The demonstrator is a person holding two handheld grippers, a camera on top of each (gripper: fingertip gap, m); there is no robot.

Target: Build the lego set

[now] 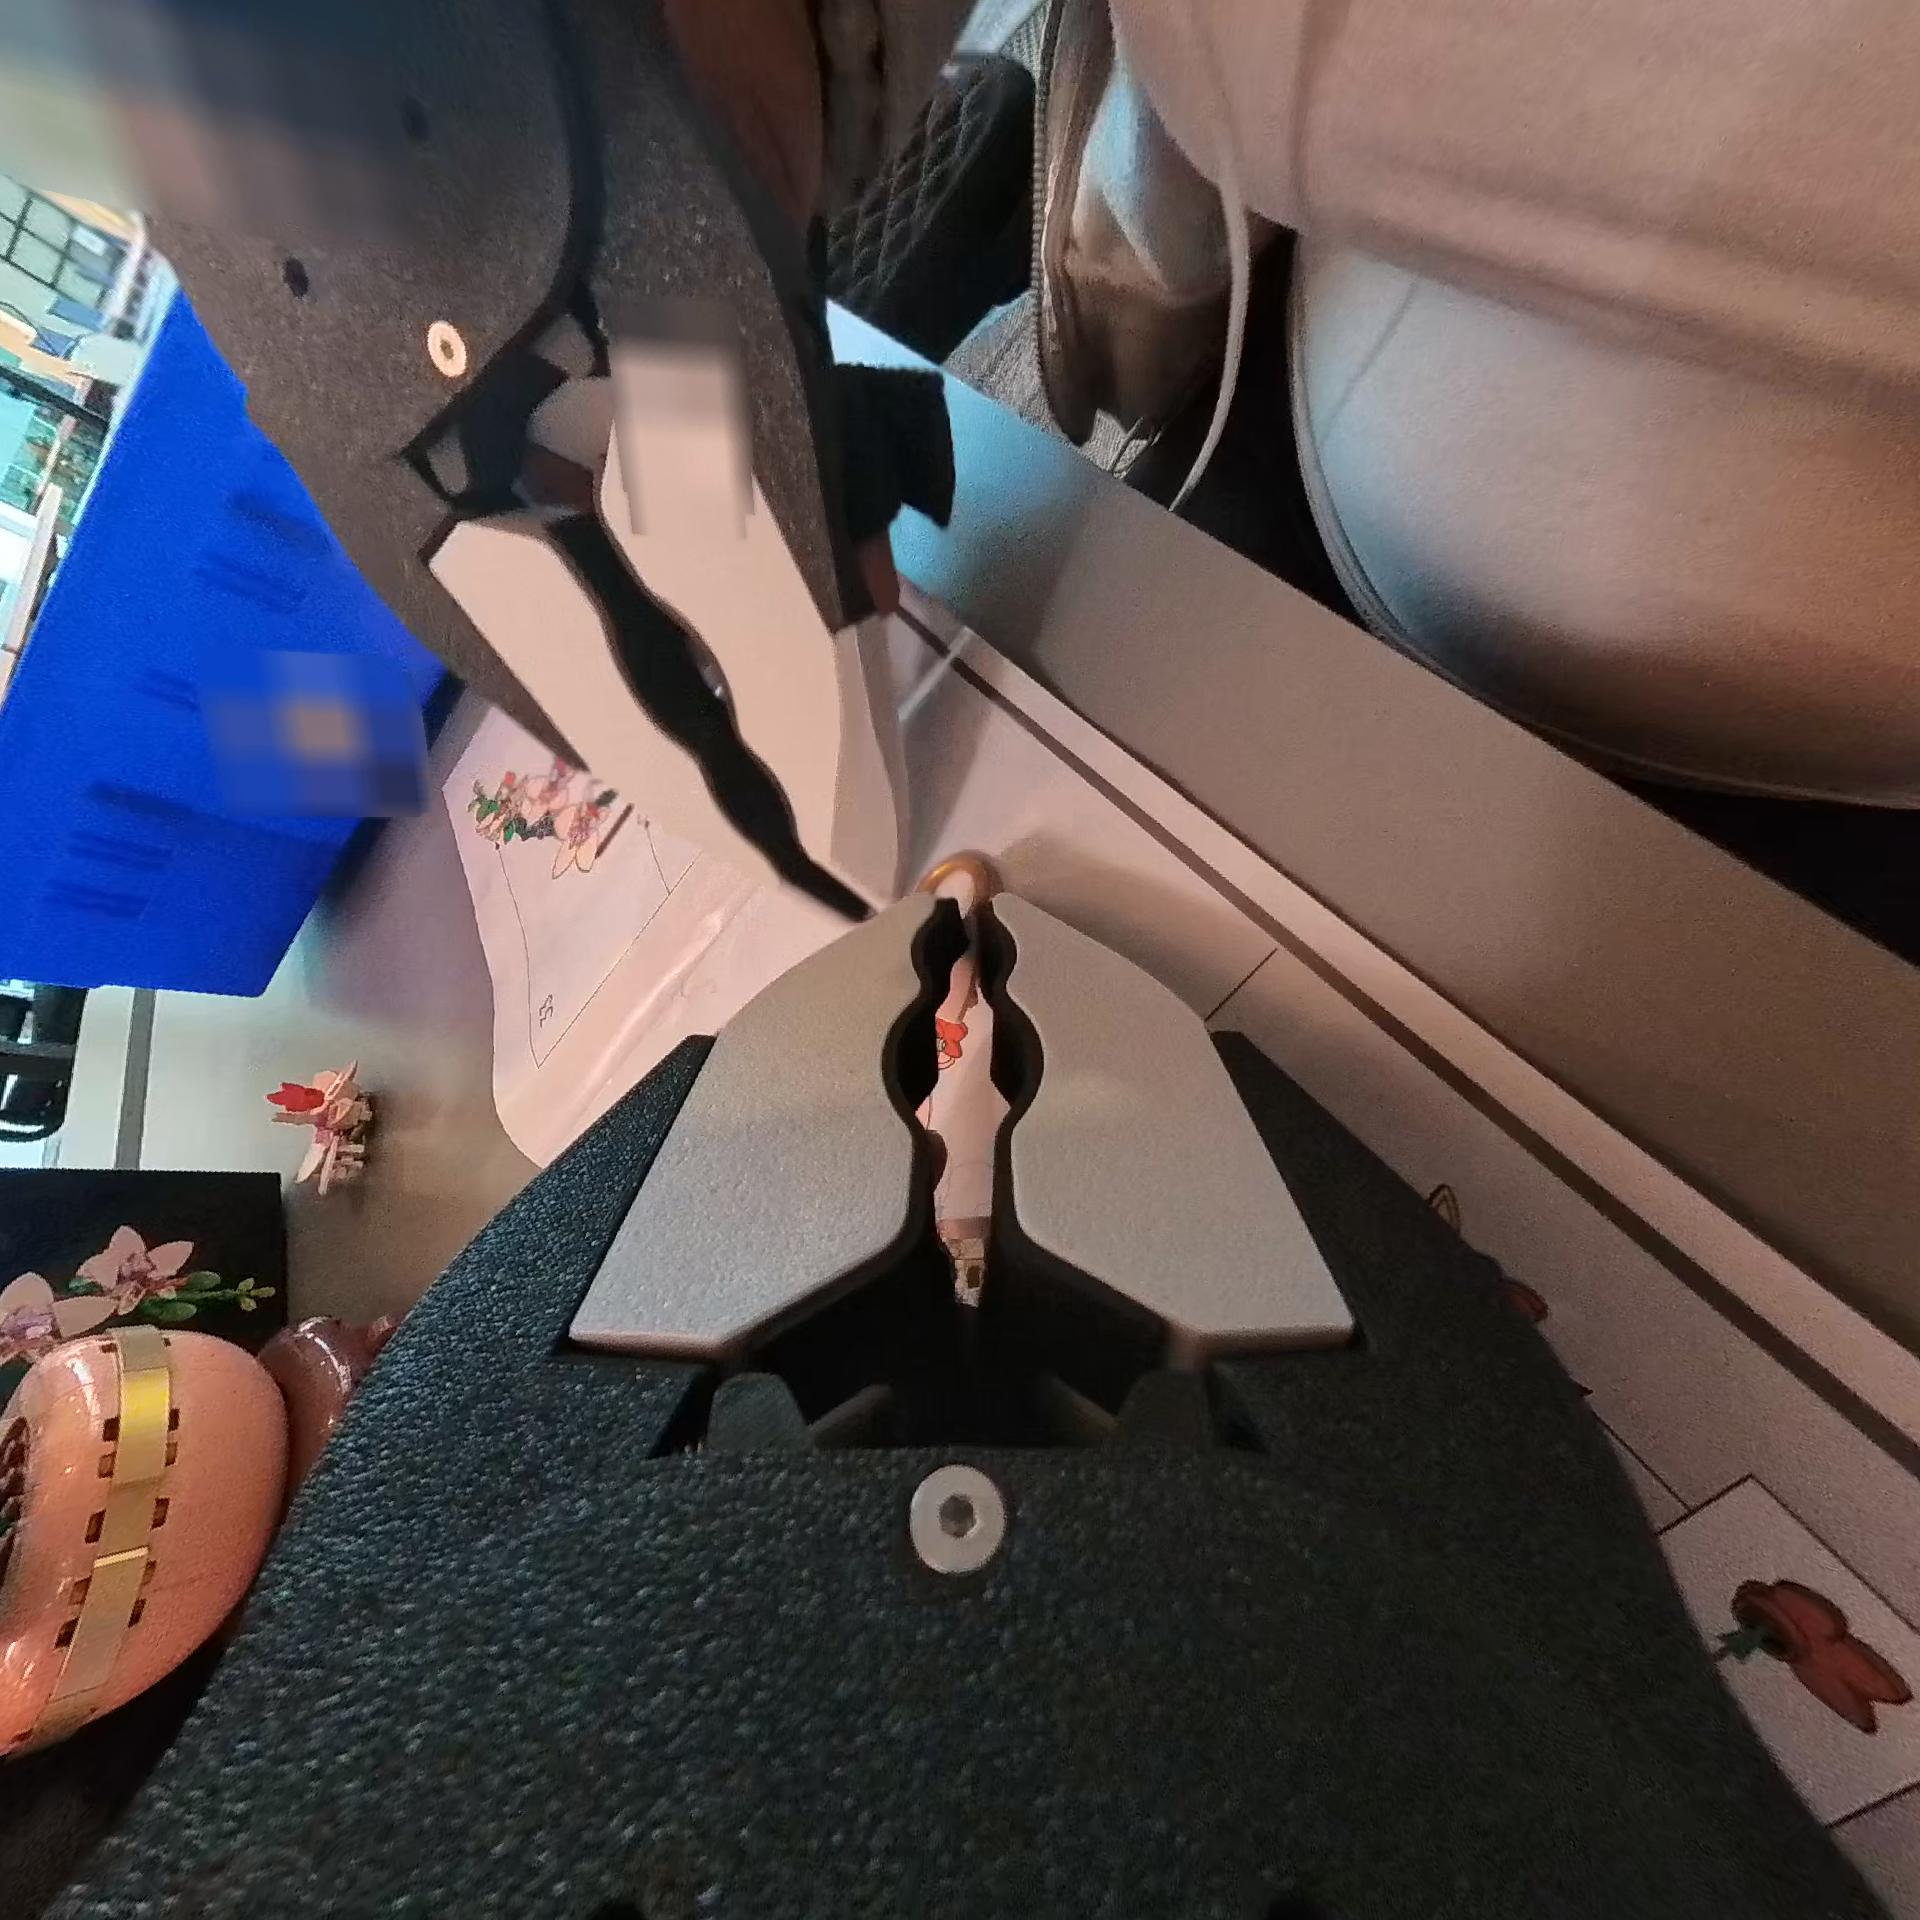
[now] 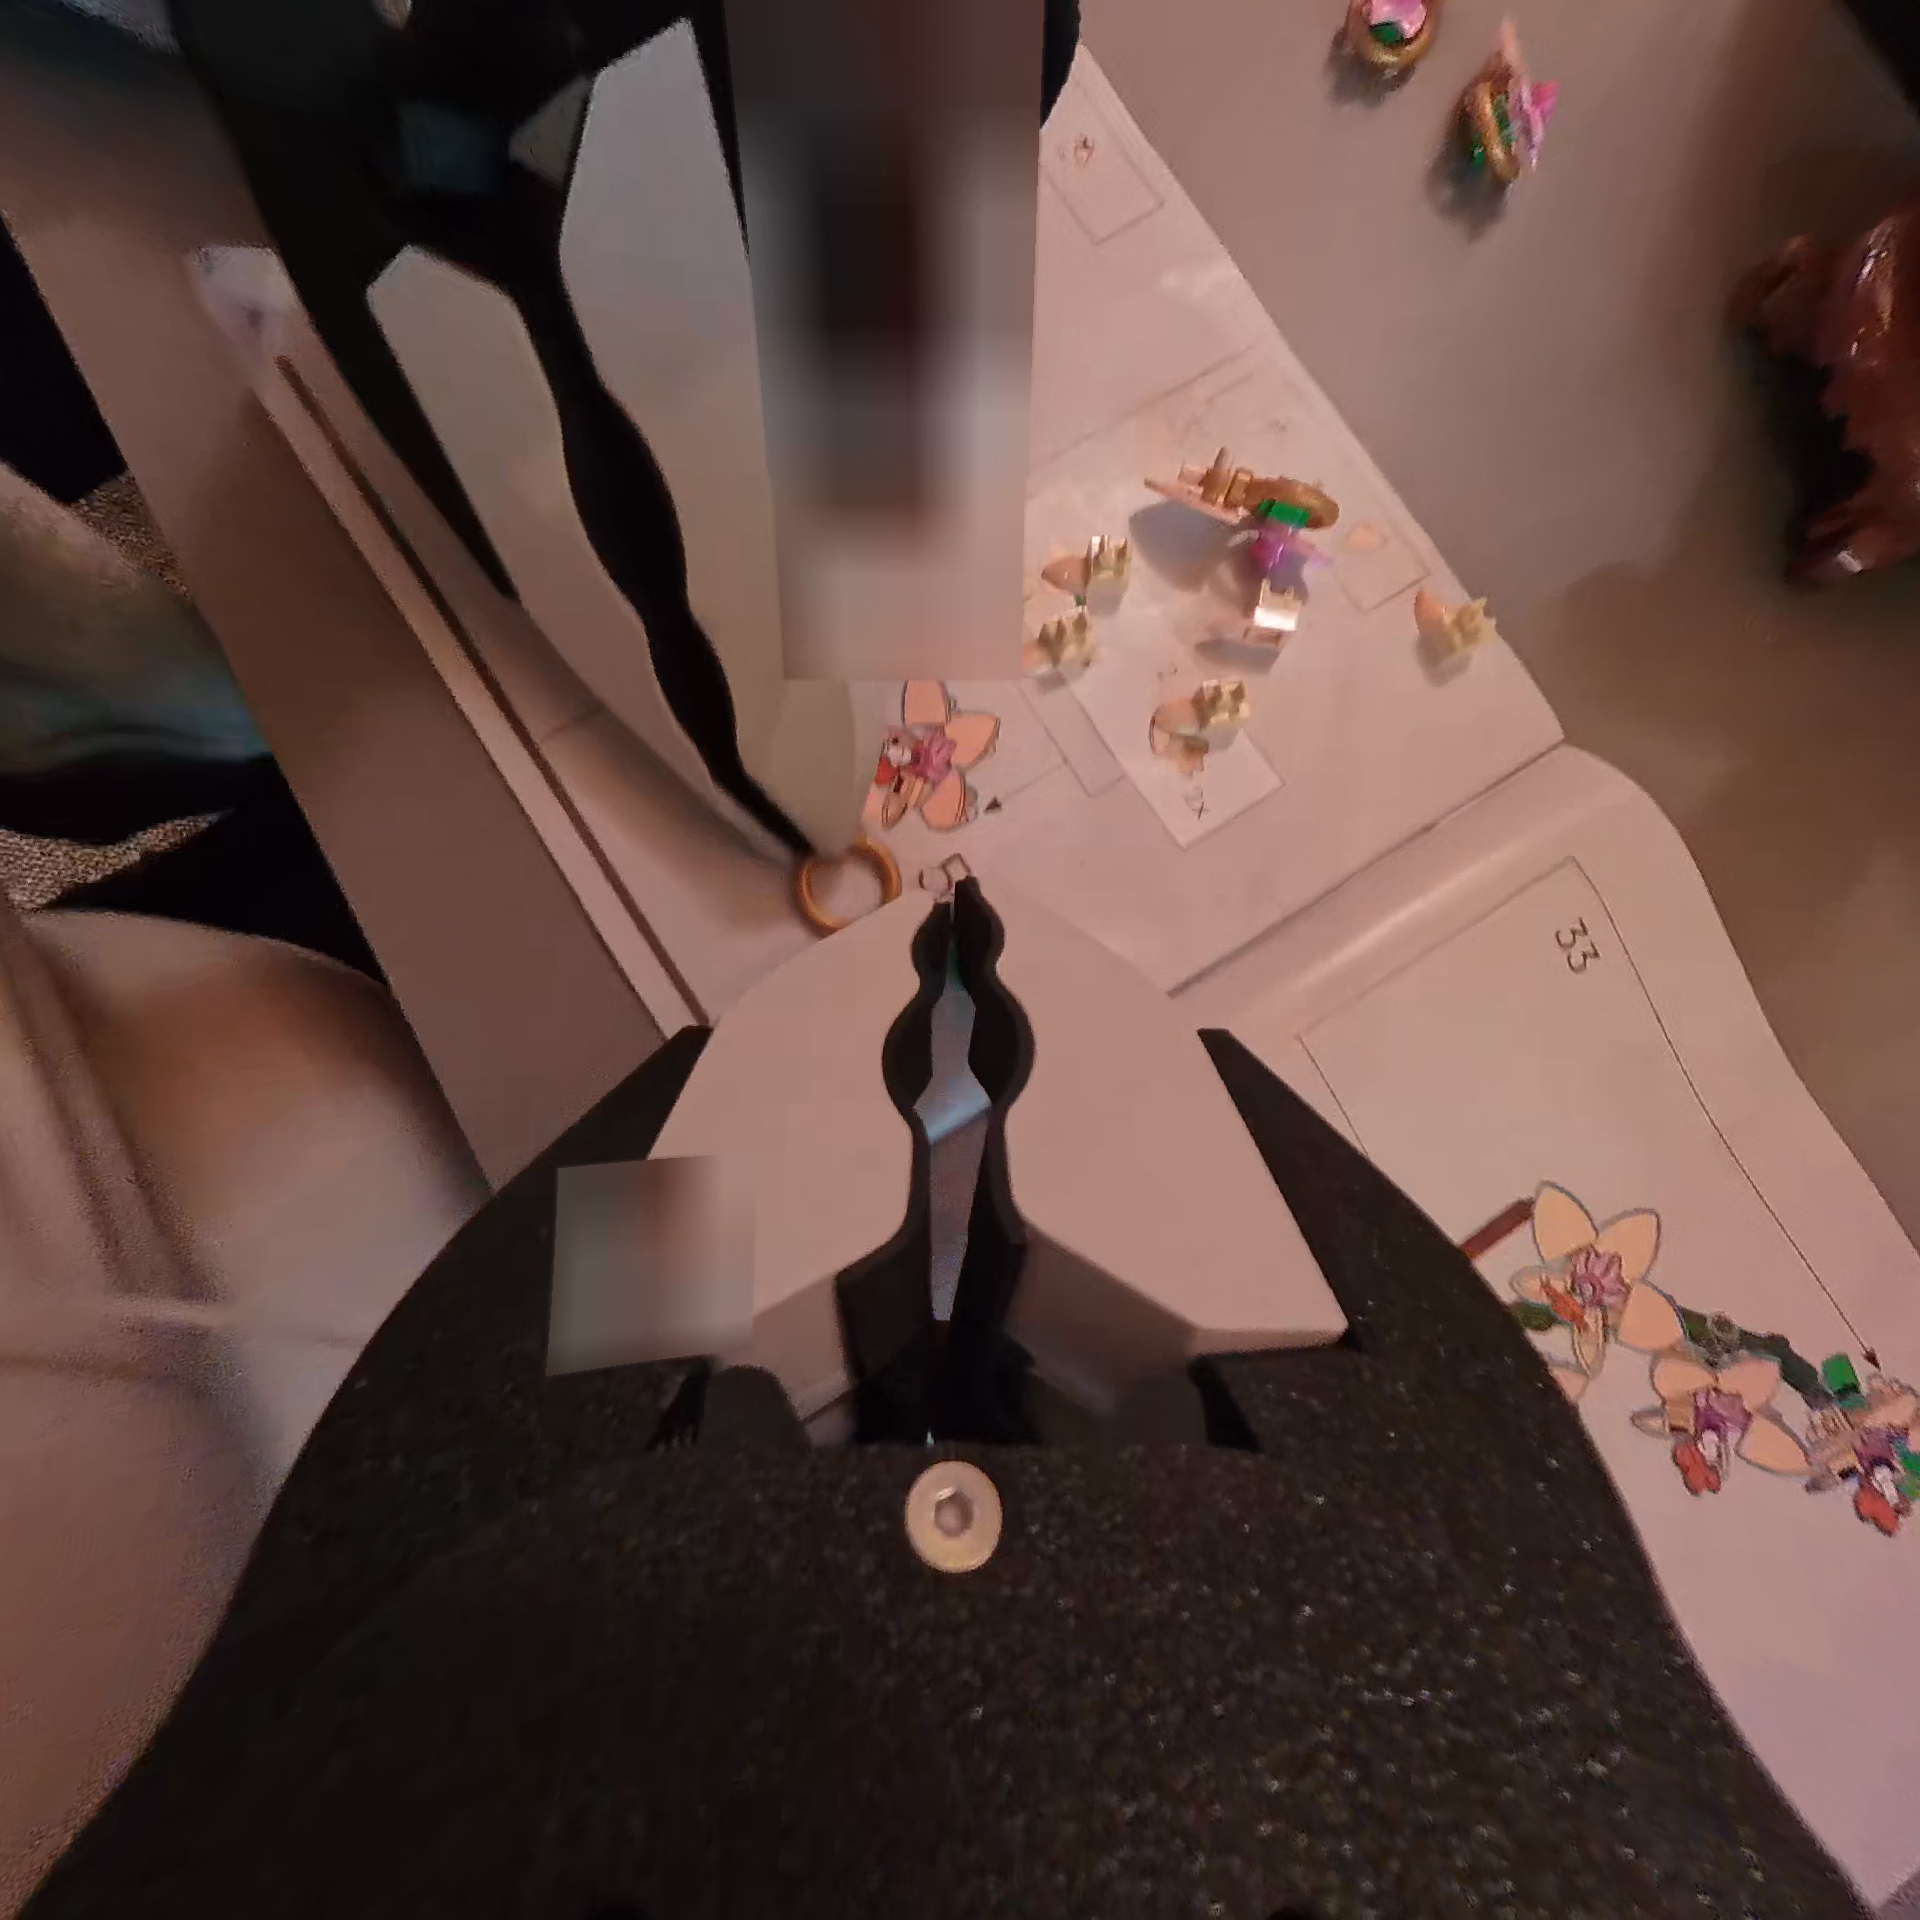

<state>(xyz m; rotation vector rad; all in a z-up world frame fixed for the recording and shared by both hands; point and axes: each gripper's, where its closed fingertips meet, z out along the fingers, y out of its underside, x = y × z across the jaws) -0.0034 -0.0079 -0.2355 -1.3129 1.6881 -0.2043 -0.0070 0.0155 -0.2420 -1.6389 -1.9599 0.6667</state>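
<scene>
In the left wrist view my left gripper (image 1: pixel 961 914) is shut on a small gold ring (image 1: pixel 958 873) held at its fingertips. The right gripper (image 1: pixel 862 912) reaches in from the upper left, its tip almost touching the ring. In the right wrist view my right gripper (image 2: pixel 956 896) is shut, with a thin green sliver (image 2: pixel 953 958) showing between its fingers. The left gripper (image 2: pixel 800 844) comes down from the top there, holding the gold ring (image 2: pixel 847 883) just left of my right fingertips. Both are above the open instruction booklet (image 2: pixel 1403 966).
Loose cream petal pieces (image 2: pixel 1195 717) and a purple-and-green sub-assembly (image 2: pixel 1283 545) lie on the booklet. Gold-ringed pink pieces (image 2: pixel 1501 125) and a brown part (image 2: pixel 1849 416) sit farther off. A flower assembly (image 1: pixel 327 1127), a pink pot shell (image 1: pixel 135 1507), a blue bin (image 1: pixel 177 675) and the table edge (image 1: pixel 1455 883) surround them. The grippers are tip to tip, or close to it. From either gripper's tips it is about 20 cm to the pink pot shell (image 1: pixel 135 1507).
</scene>
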